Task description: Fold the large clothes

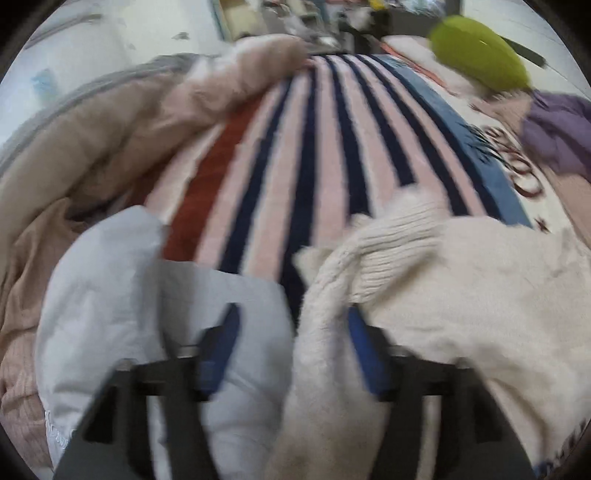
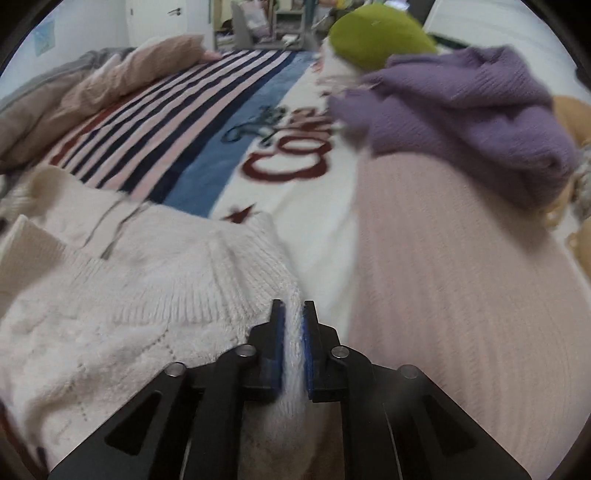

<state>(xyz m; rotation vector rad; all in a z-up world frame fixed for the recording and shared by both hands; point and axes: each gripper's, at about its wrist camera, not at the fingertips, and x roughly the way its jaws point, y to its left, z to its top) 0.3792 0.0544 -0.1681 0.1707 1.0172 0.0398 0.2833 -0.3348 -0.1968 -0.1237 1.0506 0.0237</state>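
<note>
A cream knit sweater (image 2: pixel 122 288) lies on the striped blanket (image 2: pixel 192 122) of a bed. My right gripper (image 2: pixel 293 314) is shut on a fold of the sweater's edge, which fills the gap between the blue pads. In the left wrist view my left gripper (image 1: pixel 291 321) is open, its jaws wide apart. The sweater (image 1: pixel 461 288) lies over its right finger (image 1: pixel 364 350), and a ribbed sleeve cuff (image 1: pixel 399 236) points up the bed. A pale blue garment (image 1: pixel 110 295) lies under its left finger (image 1: pixel 221 343).
A purple sweater (image 2: pixel 472 122) and a pink ribbed garment (image 2: pixel 454 295) lie to the right. A green cushion (image 2: pixel 376 33) sits at the far end. A beige quilt (image 1: pixel 122 140) is bunched along the left. Furniture stands beyond the bed.
</note>
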